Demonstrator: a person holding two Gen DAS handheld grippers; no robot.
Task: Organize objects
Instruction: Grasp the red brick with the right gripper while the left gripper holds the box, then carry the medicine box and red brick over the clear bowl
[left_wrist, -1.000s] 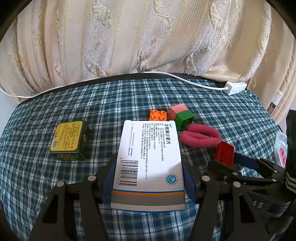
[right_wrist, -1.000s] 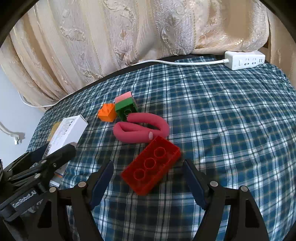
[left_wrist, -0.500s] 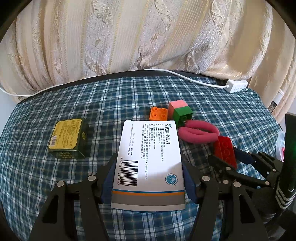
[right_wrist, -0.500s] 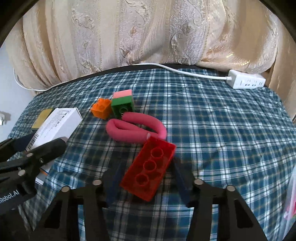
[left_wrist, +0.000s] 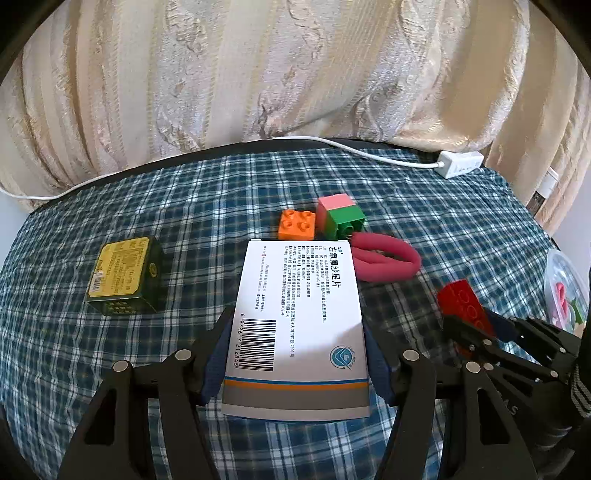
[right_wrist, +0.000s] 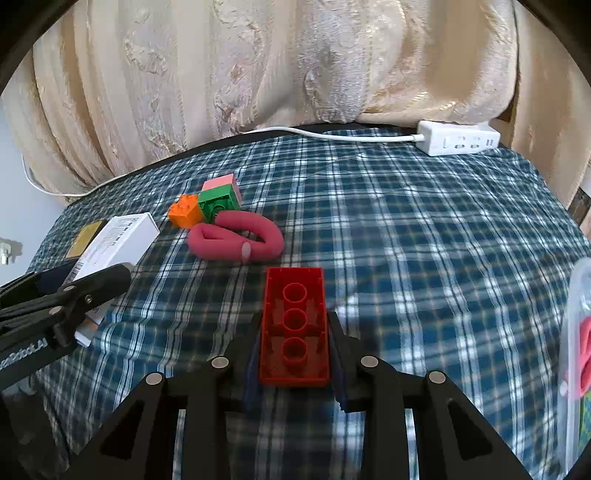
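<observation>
While both tongs are loaded, items stand as follows.

Item 1. Left gripper (left_wrist: 295, 354): clenched on the white medicine box (left_wrist: 299, 325), pads on its two long sides, box flat and pointing forward. Ahead-left of it, well apart: green-and-yellow box (left_wrist: 123, 275) on the plaid cloth (left_wrist: 221, 206).

Item 2. Right gripper (right_wrist: 293, 354): clenched on the red brick (right_wrist: 294, 325), hollow underside up, pads on its long sides. It appears lifted clear of the cloth, though contact cannot be told for certain.

Item 3. Ahead of both tongs: pink loop (right_wrist: 236, 240), orange brick (right_wrist: 185, 211), green-and-pink brick (right_wrist: 219, 195), clustered and touching or nearly so.

Item 4. Right of the right gripper, just beside: clear container (right_wrist: 576, 354) with coloured pieces inside, likely the brick's destination.

Handling note: keep the brick level and squarely pinched; carry it rightward over the container rim before releasing, not against the wall.

Clearance: open cloth ahead-right of the right gripper, up to the power strip (right_wrist: 458, 142) at the far edge by the curtain (right_wrist: 295, 66). Leftward room is tight; the left gripper sits near.
</observation>
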